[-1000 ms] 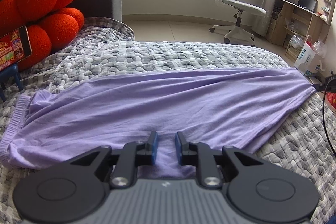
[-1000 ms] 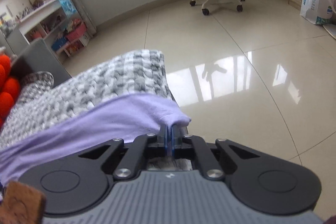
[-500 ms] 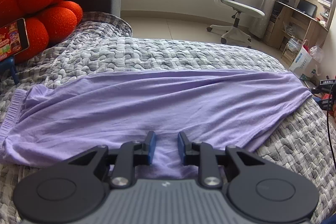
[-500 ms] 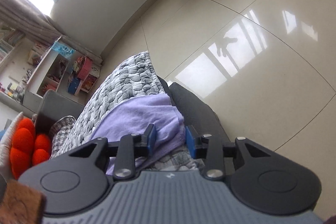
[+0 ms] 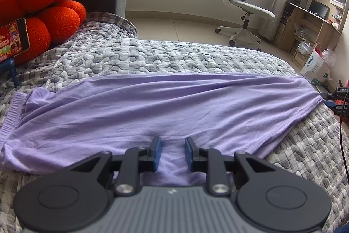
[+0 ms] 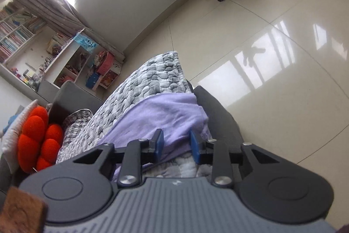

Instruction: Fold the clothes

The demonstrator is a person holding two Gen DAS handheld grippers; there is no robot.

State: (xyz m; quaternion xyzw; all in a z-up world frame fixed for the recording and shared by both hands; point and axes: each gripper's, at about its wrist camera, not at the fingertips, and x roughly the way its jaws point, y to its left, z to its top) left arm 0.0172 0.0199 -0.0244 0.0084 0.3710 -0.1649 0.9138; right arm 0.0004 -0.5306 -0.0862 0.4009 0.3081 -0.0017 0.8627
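Note:
A lilac garment (image 5: 165, 110) lies spread flat and long across the grey quilted cover (image 5: 174, 56), ribbed waistband at the left, hem at the right edge. My left gripper (image 5: 172, 149) is open, low over the garment's near edge, holding nothing. My right gripper (image 6: 176, 143) is open and empty above the garment's hem end (image 6: 170, 113), which drapes over the sofa's end.
Orange round cushions (image 5: 43, 6) and a phone on a blue stand (image 5: 13, 38) sit at the left. A grey office chair (image 5: 244, 6) and a wooden desk (image 5: 309, 23) stand on the tiled floor (image 6: 272, 58). A black cable (image 5: 342, 134) hangs at the right.
My right gripper let go of the garment's hem, opened and lifted back. My left gripper opened wider and rose slightly. The garment lies still.

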